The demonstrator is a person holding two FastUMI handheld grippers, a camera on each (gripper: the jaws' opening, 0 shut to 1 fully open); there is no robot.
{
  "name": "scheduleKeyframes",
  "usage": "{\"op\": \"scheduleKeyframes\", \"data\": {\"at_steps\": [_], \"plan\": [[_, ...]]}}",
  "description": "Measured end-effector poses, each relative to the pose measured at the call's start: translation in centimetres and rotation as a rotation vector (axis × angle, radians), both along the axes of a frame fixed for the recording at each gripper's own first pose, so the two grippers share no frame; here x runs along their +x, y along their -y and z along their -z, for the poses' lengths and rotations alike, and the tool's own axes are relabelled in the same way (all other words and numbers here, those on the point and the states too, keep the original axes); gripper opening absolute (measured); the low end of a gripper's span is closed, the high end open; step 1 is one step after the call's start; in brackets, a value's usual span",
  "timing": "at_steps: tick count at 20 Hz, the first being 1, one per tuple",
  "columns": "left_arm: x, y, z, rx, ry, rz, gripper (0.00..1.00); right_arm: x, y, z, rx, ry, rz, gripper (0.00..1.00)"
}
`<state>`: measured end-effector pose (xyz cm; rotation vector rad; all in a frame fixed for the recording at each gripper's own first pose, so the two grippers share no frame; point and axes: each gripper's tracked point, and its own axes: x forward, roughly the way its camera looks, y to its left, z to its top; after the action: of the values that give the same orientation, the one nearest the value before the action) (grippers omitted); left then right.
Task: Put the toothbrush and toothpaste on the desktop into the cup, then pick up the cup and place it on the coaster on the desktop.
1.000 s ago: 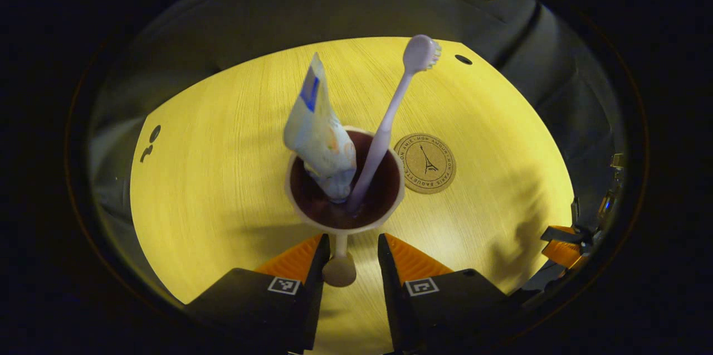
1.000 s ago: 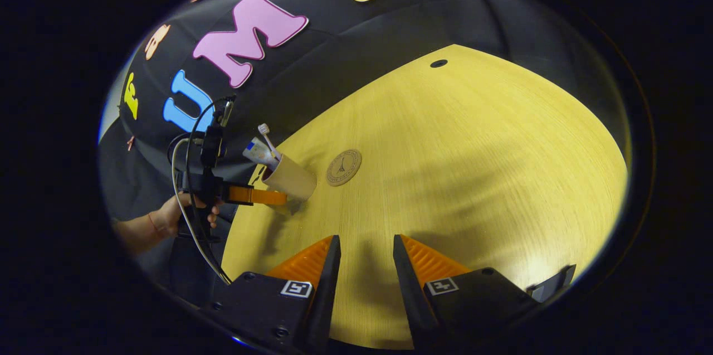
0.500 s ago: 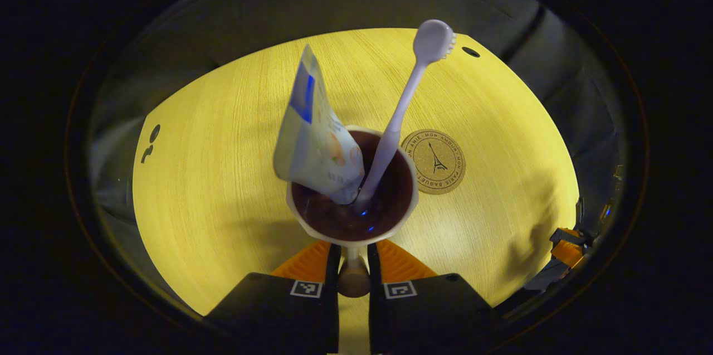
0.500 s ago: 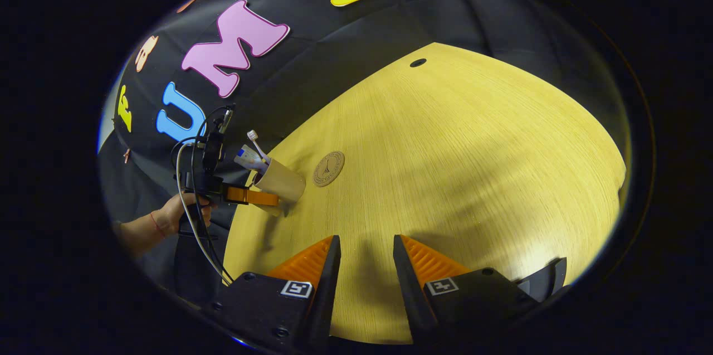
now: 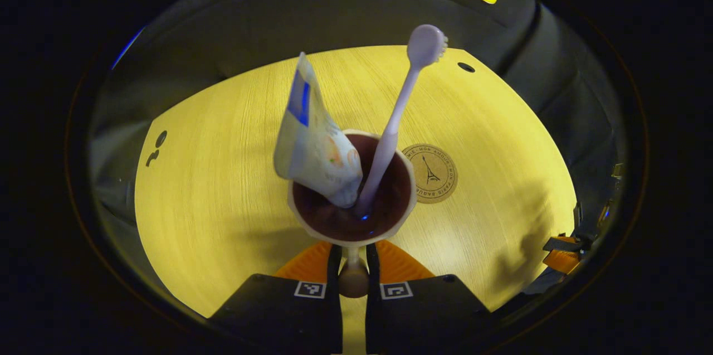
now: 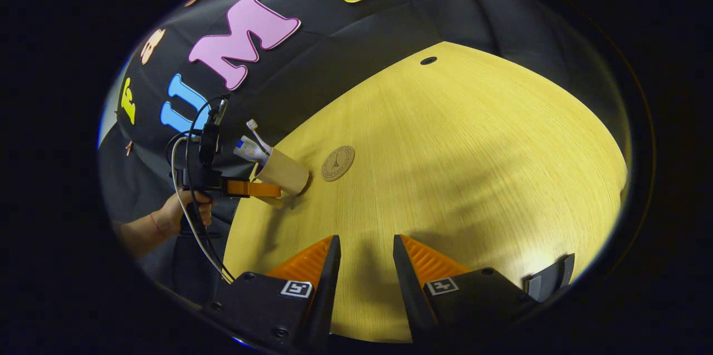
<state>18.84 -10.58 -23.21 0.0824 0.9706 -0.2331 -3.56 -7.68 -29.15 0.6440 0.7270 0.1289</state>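
In the left gripper view, the left gripper (image 5: 352, 266) is clenched on the handle (image 5: 352, 278) of the cup (image 5: 352, 188), its two fingers pressed against either side of that narrow handle. The cup is pale outside and dark inside, and it holds both the toothpaste (image 5: 315, 140), a soft tube leaning to the left over the rim, and the toothbrush (image 5: 398, 104), which stands slanted to the right with its head well above the rim. The round cork coaster (image 5: 429, 173) lies flat on the yellow wooden tabletop (image 5: 223, 176) just beside the cup, to its right, and bare. In the right gripper view, a hand (image 6: 186, 214) holds the left gripper, and the cup appears near the coaster, tilted in this fisheye image; whether its base touches the tabletop I cannot tell. The right gripper (image 6: 365, 266) hangs released above a bare part of the tabletop, fingers apart with nothing between them, well apart from the cup and coaster.
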Motion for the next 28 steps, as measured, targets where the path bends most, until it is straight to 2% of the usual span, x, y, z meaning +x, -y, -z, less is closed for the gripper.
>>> {"op": "scheduleKeyframes", "data": {"at_steps": [4,18,19,20,28], "plan": [[0.3,1.9,-1.0,-0.014,0.018,0.037,0.20,0.1,0.1,-0.2,-0.003,0.007,0.006,0.59],[2.2,8.7,-0.5,0.037,0.022,0.175,0.20,-1.5,2.7,0.0,0.005,-0.001,0.094,0.59],[2.4,9.0,-0.4,0.042,0.022,0.181,0.25,-1.5,2.9,0.2,0.007,-0.001,0.100,0.59],[2.4,9.2,-0.4,0.047,0.021,0.186,0.21,-1.6,3.0,0.2,0.007,-0.001,0.105,0.59],[2.4,9.6,0.6,0.067,0.012,0.188,0.20,-1.6,4.0,1.2,0.016,-0.010,0.126,0.59]]}}
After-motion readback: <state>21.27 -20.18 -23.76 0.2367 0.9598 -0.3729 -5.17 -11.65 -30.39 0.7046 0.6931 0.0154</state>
